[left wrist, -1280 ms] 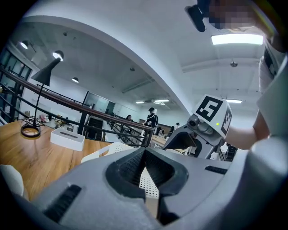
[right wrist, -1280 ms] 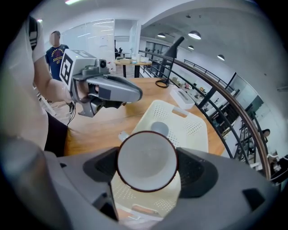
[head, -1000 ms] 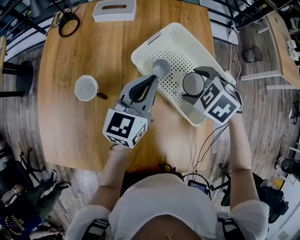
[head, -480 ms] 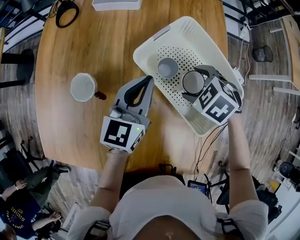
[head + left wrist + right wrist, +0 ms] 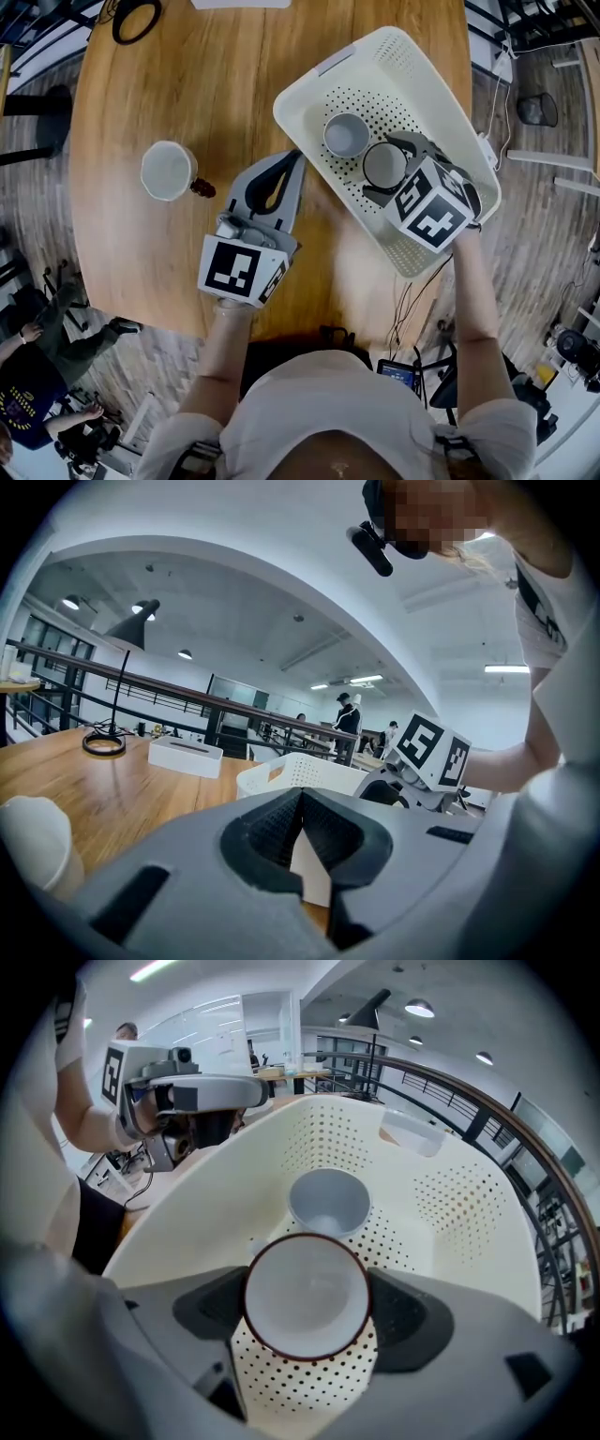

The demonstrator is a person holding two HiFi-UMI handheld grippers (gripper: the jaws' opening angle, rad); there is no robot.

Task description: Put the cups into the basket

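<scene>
A white perforated basket (image 5: 403, 56) sits at the table's right side. An upright grey cup (image 5: 346, 134) stands inside it, seen also in the right gripper view (image 5: 329, 1200). My right gripper (image 5: 380, 167) is inside the basket, shut on a white cup with a dark rim (image 5: 307, 1296), right beside the grey cup. My left gripper (image 5: 296, 157) is shut and empty, its tips just outside the basket's near-left wall. Another white cup (image 5: 169, 171) with a brown handle stands on the table to the left, showing at the left gripper view's lower corner (image 5: 33, 836).
The round wooden table (image 5: 234, 84) has a black cable ring (image 5: 136, 17) at its far left and a white box (image 5: 185, 756) at the far edge. The basket overhangs the table's right edge, above cables on the floor (image 5: 412, 291).
My left gripper has drawn back from the grey cup, which stays in the basket. My right gripper keeps its cup in about the same spot.
</scene>
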